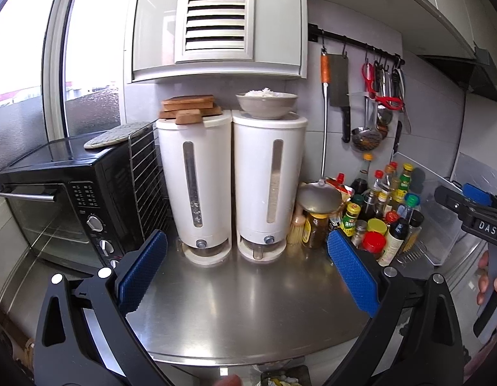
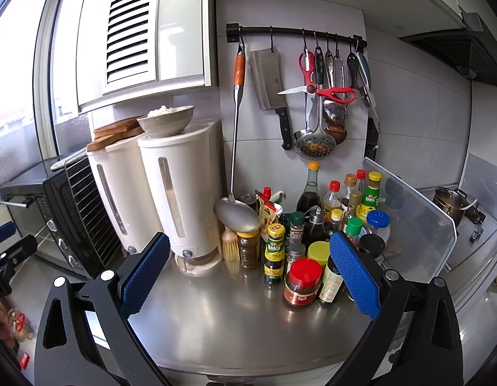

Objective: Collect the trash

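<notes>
My left gripper (image 1: 247, 268) is open and empty above the steel counter (image 1: 235, 302), facing two white dispensers (image 1: 197, 186). My right gripper (image 2: 248, 270) is open and empty above the same counter (image 2: 222, 321), in front of a cluster of condiment bottles (image 2: 313, 234). The right gripper also shows at the right edge of the left wrist view (image 1: 473, 206). Something crumpled and yellowish (image 1: 285, 379) lies below the counter's front edge; I cannot tell what it is. No other trash is plain to see on the counter.
A black toaster oven (image 1: 65, 206) stands left of the dispensers. A bowl of rice (image 1: 266, 103) and wooden boards (image 1: 190, 107) sit on top of them. Knives, scissors and ladles hang on a wall rail (image 2: 296, 32). A clear splash guard (image 2: 416, 218) and a pot (image 2: 449, 202) are at right.
</notes>
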A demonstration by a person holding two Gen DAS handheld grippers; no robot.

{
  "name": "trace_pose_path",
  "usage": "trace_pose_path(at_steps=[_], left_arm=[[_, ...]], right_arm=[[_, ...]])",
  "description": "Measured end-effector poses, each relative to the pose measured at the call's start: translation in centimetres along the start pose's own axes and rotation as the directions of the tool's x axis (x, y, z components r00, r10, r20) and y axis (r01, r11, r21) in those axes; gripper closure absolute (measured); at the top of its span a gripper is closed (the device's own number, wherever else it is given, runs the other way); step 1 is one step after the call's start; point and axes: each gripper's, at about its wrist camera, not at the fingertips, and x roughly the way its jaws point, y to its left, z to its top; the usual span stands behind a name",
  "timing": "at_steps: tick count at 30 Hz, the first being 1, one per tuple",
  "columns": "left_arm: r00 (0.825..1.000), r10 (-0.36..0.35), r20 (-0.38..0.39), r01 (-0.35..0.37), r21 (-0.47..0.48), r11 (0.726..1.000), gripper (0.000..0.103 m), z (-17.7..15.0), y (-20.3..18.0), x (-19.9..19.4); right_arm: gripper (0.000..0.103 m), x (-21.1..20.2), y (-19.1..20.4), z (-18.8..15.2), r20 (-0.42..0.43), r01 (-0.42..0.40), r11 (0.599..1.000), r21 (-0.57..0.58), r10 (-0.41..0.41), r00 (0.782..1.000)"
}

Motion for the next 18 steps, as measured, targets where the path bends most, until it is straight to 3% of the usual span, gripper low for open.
trace_pose_path(at_steps=[8, 18], left_arm=[[0.997, -0.060, -0.047, 0.059, -0.031, 0.998, 0.008, -0.1, 0.4, 0.7], [0.999, -0.001, -0.051, 0.000, -0.008, 1.000, 0.008, -0.4, 0.5, 1.2]], right_arm=[[0.003, 0.3, 0.1, -0.2, -0.014, 0.002, 1.000, 0.010, -0.002, 1.000], [0.003, 0.8, 0.2, -0.4, -0.017, -0.006, 1.000, 0.007, 0.006, 1.000]])
